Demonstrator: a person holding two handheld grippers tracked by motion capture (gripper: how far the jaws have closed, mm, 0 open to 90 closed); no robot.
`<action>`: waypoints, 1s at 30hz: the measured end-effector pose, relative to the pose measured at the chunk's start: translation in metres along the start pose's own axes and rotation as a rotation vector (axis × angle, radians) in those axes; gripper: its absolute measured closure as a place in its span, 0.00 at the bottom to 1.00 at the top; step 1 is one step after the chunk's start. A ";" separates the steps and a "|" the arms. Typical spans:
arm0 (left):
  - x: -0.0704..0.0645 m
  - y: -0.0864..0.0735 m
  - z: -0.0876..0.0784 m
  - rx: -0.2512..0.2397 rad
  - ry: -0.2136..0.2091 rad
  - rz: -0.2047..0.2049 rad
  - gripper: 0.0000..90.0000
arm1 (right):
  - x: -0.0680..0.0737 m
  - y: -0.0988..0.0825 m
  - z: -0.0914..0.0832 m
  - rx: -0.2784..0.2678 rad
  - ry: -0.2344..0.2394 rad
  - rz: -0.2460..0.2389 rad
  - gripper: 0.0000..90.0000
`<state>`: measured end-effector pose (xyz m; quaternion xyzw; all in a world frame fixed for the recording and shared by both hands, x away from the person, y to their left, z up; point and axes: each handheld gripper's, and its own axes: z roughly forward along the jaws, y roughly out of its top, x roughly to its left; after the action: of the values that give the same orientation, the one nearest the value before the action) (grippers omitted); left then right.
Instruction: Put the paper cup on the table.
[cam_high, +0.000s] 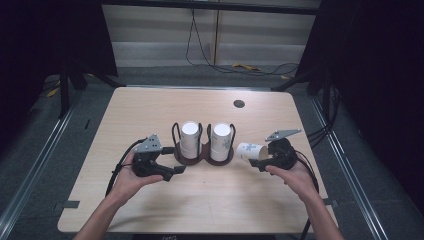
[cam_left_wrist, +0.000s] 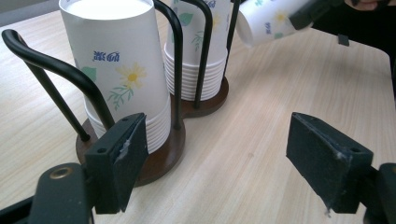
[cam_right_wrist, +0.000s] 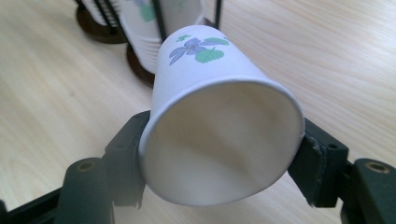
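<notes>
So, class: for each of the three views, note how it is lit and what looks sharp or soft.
High view: the table is brightly lit against dark surroundings, with slight softness overall. Left gripper view: even light, the front cup stack sharp, the near tongs slightly soft. Right gripper view: the held paper cup has a shaded inside, and the cup rack behind is blurred.

White paper cup with blue flower and green leaf print (cam_right_wrist: 219, 126), tipped on its side, held off the tabletop with its open mouth toward the person, rim squeezed slightly oval, clamped at both sides near the rim. It hangs just right of the dark two-ring wire cup holder (cam_high: 202, 156) with two upside-down cup stacks.
</notes>
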<state>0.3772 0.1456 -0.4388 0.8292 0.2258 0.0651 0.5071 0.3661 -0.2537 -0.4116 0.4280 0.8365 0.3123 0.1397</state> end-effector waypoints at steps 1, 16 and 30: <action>0.000 0.000 0.000 0.002 0.000 0.000 0.23 | -0.003 0.002 0.000 0.005 -0.006 0.004 0.33; 0.003 -0.002 0.003 0.007 -0.010 -0.006 0.23 | -0.026 0.019 0.003 0.194 -0.073 0.051 0.32; 0.000 -0.006 -0.003 0.003 -0.010 0.006 0.23 | -0.033 0.033 0.016 0.388 -0.177 0.050 0.32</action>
<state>0.3746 0.1500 -0.4425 0.8311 0.2210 0.0622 0.5066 0.4145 -0.2595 -0.4040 0.4933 0.8545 0.1100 0.1198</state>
